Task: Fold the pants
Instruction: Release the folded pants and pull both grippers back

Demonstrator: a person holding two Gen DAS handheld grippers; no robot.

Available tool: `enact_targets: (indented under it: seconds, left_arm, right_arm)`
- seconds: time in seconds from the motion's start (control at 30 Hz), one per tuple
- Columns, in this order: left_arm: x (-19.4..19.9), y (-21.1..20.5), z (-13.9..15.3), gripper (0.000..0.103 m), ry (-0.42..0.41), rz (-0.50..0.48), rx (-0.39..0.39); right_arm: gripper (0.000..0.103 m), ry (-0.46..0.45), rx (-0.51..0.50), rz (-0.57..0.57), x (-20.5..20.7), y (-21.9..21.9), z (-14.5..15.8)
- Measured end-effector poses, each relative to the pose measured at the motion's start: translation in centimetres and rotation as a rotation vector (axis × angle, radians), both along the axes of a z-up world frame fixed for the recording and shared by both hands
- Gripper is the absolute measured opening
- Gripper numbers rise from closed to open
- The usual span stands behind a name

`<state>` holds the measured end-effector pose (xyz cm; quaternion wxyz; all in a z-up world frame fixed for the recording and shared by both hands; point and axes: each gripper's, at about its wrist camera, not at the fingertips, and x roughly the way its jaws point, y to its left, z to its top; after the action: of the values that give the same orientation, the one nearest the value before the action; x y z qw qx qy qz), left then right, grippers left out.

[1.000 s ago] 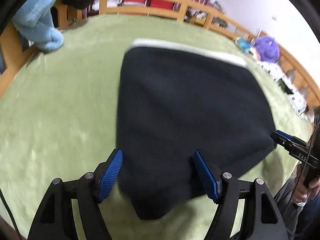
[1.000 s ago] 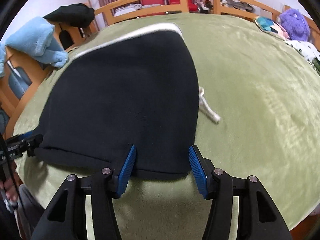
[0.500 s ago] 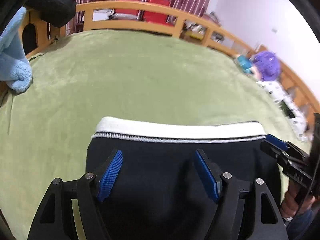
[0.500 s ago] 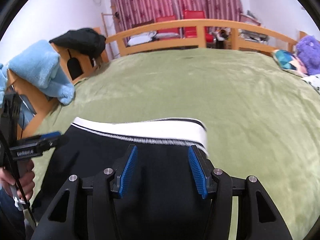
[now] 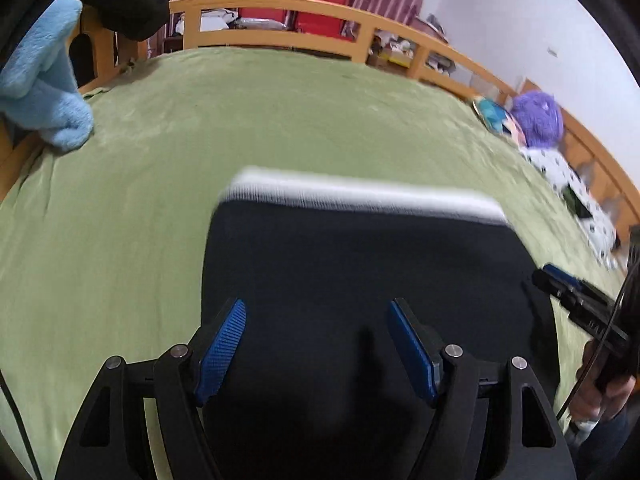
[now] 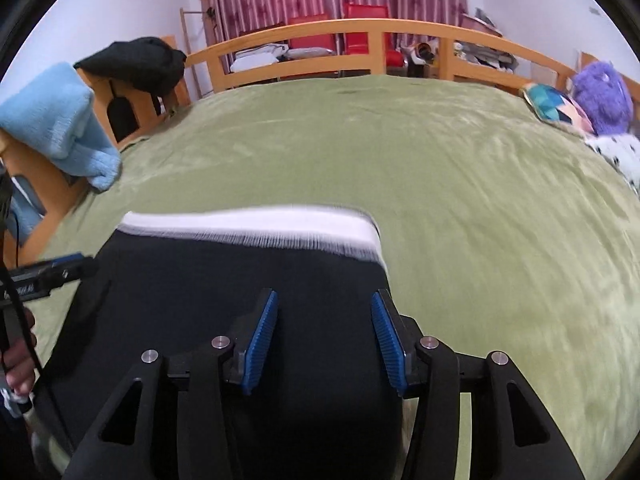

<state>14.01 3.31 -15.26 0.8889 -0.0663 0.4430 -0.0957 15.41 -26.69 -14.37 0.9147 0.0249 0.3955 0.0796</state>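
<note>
Pants (image 5: 360, 280) lie on the bed (image 5: 160, 160), waistband (image 5: 360, 196) farthest out. Left tool (image 5: 316, 344) gapes above them; right tool (image 6: 324, 336) (jaws closing) grips nothing.

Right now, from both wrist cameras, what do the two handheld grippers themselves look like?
Both match. The left gripper and right gripper have black angular fingers with cut-out windows, silver pivot screws and ribbed blue pads. Seen side-on from the other camera, each body is black with a blue tip and small white lettering, too blurred to read. A thin black cable trails by the right one.
</note>
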Motion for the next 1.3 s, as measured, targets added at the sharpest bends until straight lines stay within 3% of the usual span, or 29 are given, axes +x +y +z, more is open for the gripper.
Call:
enact_targets:
  seconds: [0.13,0.2,0.3,0.43,0.57,0.7,0.77,0.93,1.1,1.17,1.3]
  left_arm:
    - [-5.0,-0.5,-2.5,0.072,0.069,0.023,0.074]
    - [-7.3,-0.3,-3.1,0.072,0.046,0.054,0.086]
    - [-8.9,-0.1,-2.8,0.073,0.048,0.083,0.100]
    - [-10.0,0.4,-1.4,0.073,0.070,0.111,0.085]
    - [-11.9,-0.5,1.2,0.073,0.044,0.098,0.066]
    - [-13.9,-2.1,5.3,0.073,-0.018,0.086,0.037]
    - [-14.7,-2.7,7.1,0.073,-0.048,0.082,0.032]
    - [-17.5,-4.8,12.3,0.083,-0.159,0.075,0.056]
    - [-19.7,-6.2,15.1,0.090,-0.223,0.075,0.065]
    - [-20.5,-6.9,15.7,0.095,-0.230,0.063,0.061]
    - [-21.2,-7.8,16.4,0.095,-0.243,0.054,0.062]
  right_arm:
    - [0.050,0.049,0.030,-0.019,-5.5,-1.2,-1.6]
    - [0.052,0.098,0.045,-0.020,-7.2,-1.5,-3.0]
    - [0.052,0.127,0.041,-0.033,-9.3,-1.7,-4.2]
    - [0.052,0.135,0.024,-0.047,-10.4,-1.3,-3.2]
    - [0.052,0.115,0.015,-0.074,-12.1,-1.3,-0.8]
    - [0.053,0.040,0.006,-0.108,-14.7,-1.6,3.7]
    - [0.068,0.014,0.005,-0.117,-15.9,-1.8,5.6]
    - [0.088,-0.076,-0.010,-0.144,-19.2,-2.3,10.7]
    - [0.095,-0.103,-0.009,-0.158,-21.6,-3.4,13.6]
    - [0.103,-0.121,-0.036,-0.183,-22.4,-3.6,14.2]
    - [0.103,-0.131,-0.059,-0.200,-23.7,-4.0,14.7]
